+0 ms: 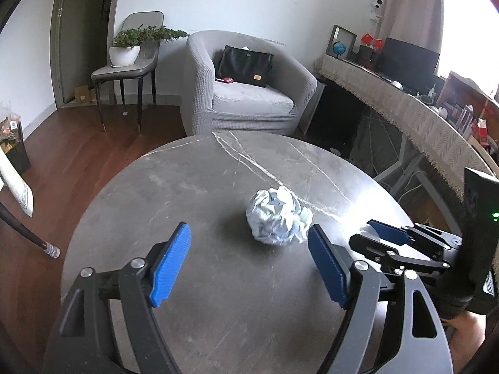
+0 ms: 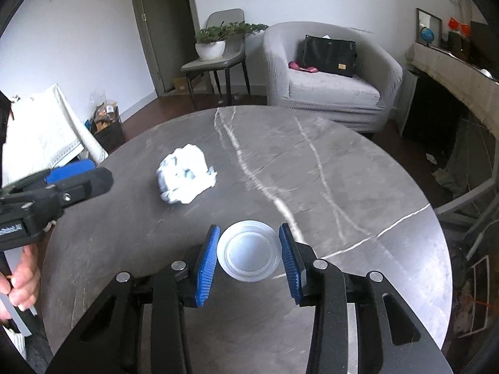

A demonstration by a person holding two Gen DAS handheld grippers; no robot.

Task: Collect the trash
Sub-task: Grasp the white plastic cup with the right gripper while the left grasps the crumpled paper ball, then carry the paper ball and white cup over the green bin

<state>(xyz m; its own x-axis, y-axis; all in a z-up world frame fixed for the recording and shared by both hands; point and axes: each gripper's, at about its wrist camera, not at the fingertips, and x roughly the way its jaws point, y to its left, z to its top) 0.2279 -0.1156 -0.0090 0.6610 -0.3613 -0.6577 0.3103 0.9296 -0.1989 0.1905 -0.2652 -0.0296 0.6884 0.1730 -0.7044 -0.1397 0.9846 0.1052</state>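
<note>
Writing is nowhere legible. Crumpled paper (image 1: 278, 216) lies just beyond the left gripper (image 1: 249, 268), whose jaws stand wide apart. Right gripper (image 2: 248, 257) jaws flank a plastic cup (image 2: 248, 255), barely apart from its sides.

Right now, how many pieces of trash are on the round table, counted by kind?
Crumpled paper ball: 1, lying ahead of the open left claw
Clear plastic cup: 1, on its side between the pads of the right claw
Total: 2, both on the grey marble table

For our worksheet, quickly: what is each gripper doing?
Left gripper: open, paper ball just ahead.
Right gripper: open around a plastic cup.
</note>
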